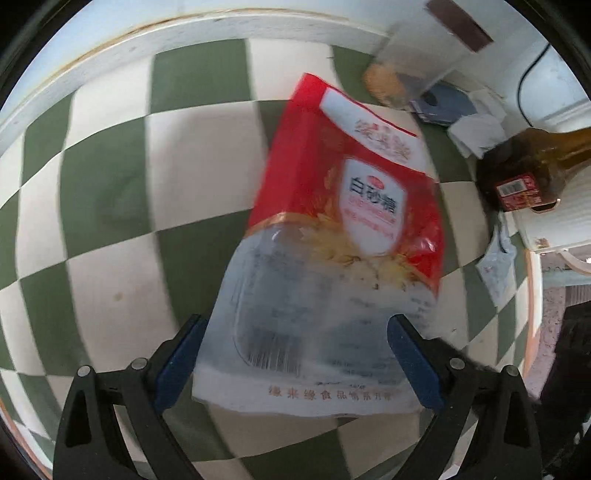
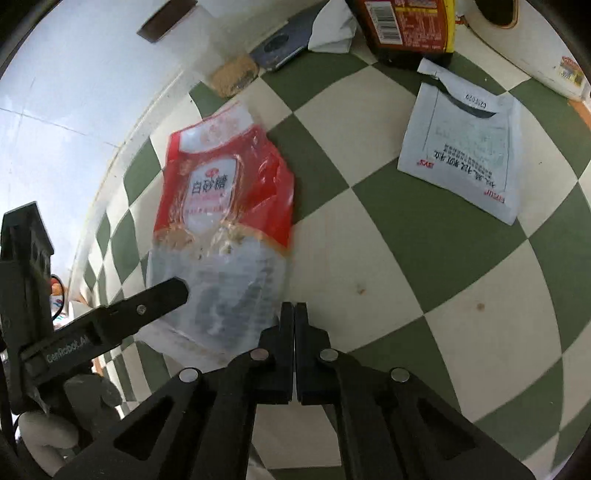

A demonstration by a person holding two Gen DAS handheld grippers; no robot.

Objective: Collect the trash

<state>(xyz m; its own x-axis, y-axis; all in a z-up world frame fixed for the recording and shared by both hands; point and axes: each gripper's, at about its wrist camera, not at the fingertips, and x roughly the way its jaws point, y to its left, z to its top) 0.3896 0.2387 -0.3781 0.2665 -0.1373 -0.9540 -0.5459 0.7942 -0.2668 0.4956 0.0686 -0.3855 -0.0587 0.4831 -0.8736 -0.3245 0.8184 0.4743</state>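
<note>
Collection is barely begun: left claw (image 1: pixel 295 354) spread around sugar bag (image 1: pixel 340 229); right claw (image 2: pixel 294 314) pressed together, white sachet (image 2: pixel 461 151) ahead-right untouched.

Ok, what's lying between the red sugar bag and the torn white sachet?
Nothing: in the right wrist view, only bare checkered cloth separates the red sugar bag from the torn white sachet. The sauce bottle stands farther back.

The sugar bag (image 1: pixel 343 236) is red on top and clear below, empty and crumpled, on the checkered cloth (image 2: pixel 406 258). A torn white sachet (image 2: pixel 461 147) lies flat, well apart from it.
</note>
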